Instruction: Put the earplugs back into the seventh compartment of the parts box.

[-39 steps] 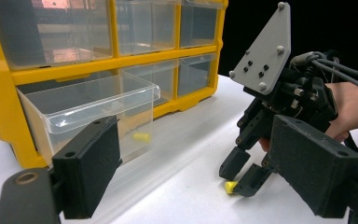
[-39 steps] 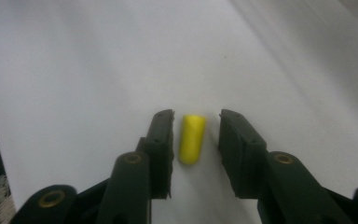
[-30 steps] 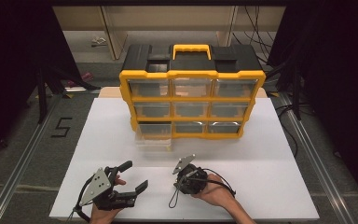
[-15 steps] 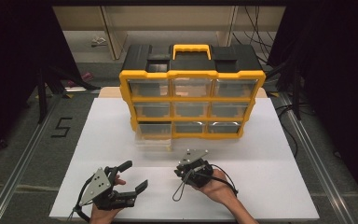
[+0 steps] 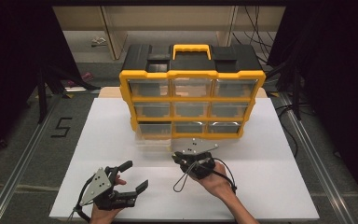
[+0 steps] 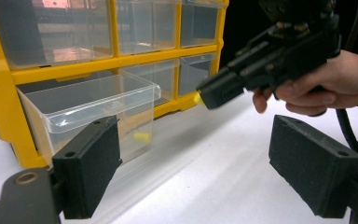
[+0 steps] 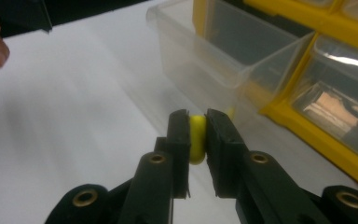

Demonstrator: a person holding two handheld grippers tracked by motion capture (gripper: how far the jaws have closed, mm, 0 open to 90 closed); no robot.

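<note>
Yellow peg [image 7: 196, 137] clenched in right gripper [image 7: 196, 135] fingers, near the pulled-out clear drawer [image 6: 93, 107] (far counter edge); left gripper [image 6: 196, 172] released.

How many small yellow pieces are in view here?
2. One yellow piece is clamped in the right gripper; another yellow piece lies in the pulled-out clear drawer. Other drawers may hide more.

My surroundings: grey floor [image 5: 23, 154] marked "5" [image 5: 61, 127] left of my white worktop [image 5: 270, 186]; black curtains [image 5: 9, 70] both sides; pale shelving [image 5: 116, 28] behind.
</note>
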